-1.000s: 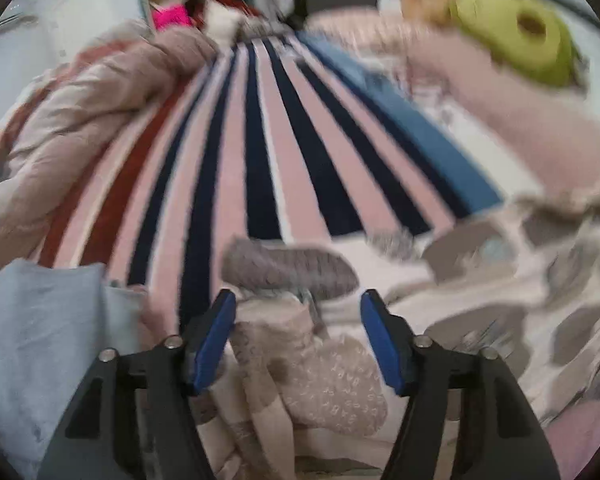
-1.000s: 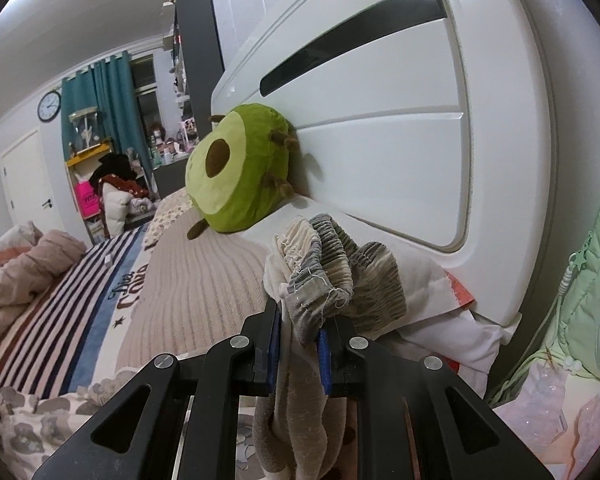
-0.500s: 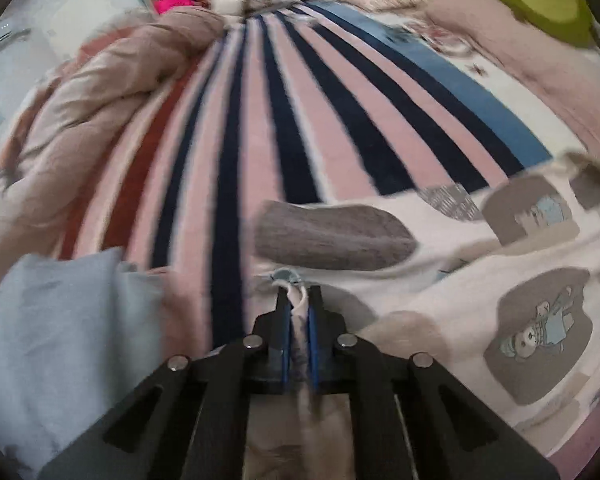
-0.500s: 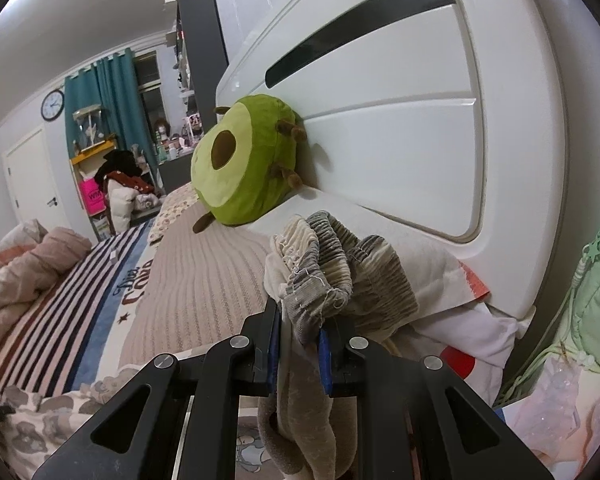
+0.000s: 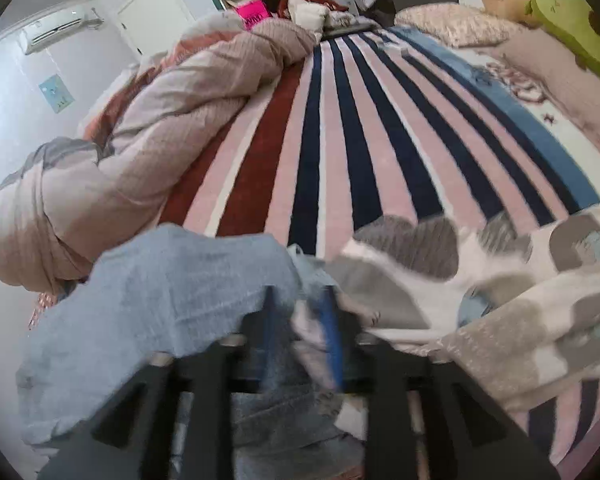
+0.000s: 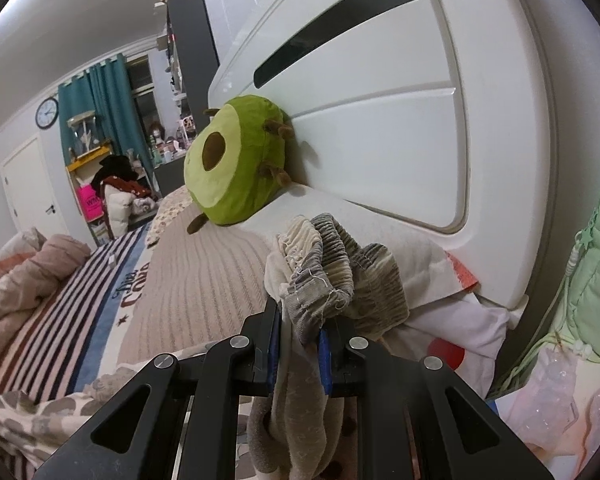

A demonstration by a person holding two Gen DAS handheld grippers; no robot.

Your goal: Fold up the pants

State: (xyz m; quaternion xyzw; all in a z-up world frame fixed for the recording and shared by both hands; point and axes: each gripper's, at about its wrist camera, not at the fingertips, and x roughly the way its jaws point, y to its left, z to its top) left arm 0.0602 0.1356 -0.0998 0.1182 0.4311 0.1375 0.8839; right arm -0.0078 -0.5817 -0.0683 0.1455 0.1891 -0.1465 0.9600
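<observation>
My right gripper (image 6: 300, 350) is clamped on the gathered elastic waistband (image 6: 332, 264) of the pants (image 6: 300, 412), which bunches up above my pads in grey and cream ribs while the rest of the garment hangs limp below them, over the near edge of the bed. My left gripper (image 5: 300, 336) is lower down over the striped bedspread (image 5: 340, 140), its jaws opening, with a blurred fold of pale patterned cloth in the gap; I cannot tell through the blur whether the pads press on it, and a light blue garment (image 5: 160, 280) drapes over my left finger. The pants are small, light and thoroughly soft: they will sag from any single hold and crease wherever they are pinched, so they need two holds well apart to be drawn flat. The waistband is the thickest, grippiest part, and its ribbing should resist sliding out; thin single layers near a hem would slip more easily. I judge the best second hold to be the far corner of the waistband or a leg cuff, taken clear of the grey-patched blanket (image 5: 540, 320) and the blue garment, since both lie close enough to be caught up by mistake.
</observation>
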